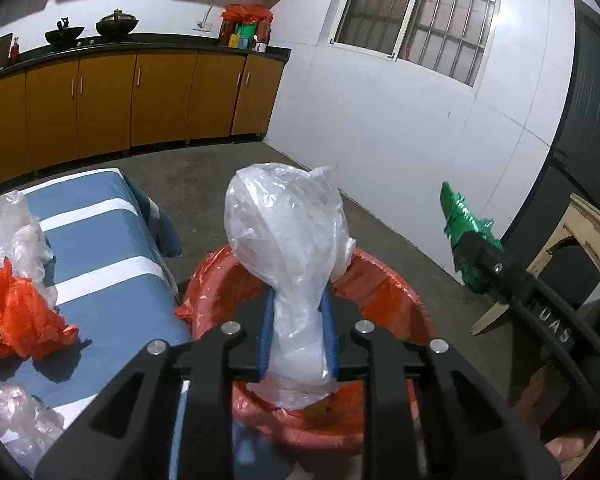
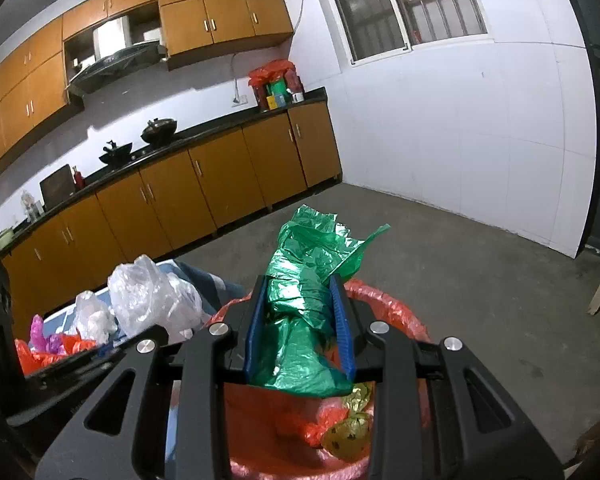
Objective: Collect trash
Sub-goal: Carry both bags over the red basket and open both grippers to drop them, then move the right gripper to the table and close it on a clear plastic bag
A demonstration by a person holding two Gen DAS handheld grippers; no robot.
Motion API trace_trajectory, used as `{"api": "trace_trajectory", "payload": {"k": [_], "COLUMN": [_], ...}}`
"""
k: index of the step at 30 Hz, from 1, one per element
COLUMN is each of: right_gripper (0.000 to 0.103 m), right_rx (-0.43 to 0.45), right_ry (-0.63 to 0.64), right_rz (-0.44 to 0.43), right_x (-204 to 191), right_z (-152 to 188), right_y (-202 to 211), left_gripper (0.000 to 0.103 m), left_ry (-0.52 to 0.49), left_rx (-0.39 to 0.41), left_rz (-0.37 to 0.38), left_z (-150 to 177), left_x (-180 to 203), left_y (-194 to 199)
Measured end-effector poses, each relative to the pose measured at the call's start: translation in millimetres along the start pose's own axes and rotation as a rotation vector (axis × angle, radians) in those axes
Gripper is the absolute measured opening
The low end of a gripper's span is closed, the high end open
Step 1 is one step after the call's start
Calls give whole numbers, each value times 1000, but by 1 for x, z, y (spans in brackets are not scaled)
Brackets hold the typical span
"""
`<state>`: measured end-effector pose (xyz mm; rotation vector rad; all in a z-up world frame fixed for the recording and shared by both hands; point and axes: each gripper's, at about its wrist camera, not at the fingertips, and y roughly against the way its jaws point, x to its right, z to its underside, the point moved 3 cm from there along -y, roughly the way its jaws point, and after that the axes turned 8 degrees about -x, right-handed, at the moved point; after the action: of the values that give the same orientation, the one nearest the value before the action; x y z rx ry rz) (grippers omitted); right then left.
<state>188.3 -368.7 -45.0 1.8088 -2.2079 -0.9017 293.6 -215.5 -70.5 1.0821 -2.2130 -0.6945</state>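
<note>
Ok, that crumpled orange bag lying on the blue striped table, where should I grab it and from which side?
Take the orange bag by its raised crumpled middle, coming down from above. It lies slumped on the table with folds sticking up, and a clear bag crowds its far side.

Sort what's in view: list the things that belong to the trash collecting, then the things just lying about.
Job:
clear plastic bag in left gripper
green plastic bag in right gripper
red-lined bin
orange bag on table

Lying about:
woks
counter clutter
</note>
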Motion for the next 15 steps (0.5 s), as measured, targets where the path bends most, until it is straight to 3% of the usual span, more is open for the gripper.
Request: {"api": "trace_trajectory", "payload": {"k": [5, 11, 15], "right_gripper": [47, 52, 52], "right_rx": [-14, -26, -40], "right_ry": [-43, -51, -26], "right_rz": [-20, 5, 38], "right_x": [11, 18, 20], "right_z": [0, 10, 19], "right_y": [-8, -3, 4], "left_gripper": [40, 49, 63], "left_ry": [16, 42, 51], "left_rx": [-33, -49, -11], "left_rz": [-1, -24, -129], "left_z": [2, 8, 15], "left_x": [-4, -14, -27], "left_y": [-13, -12, 8]}}
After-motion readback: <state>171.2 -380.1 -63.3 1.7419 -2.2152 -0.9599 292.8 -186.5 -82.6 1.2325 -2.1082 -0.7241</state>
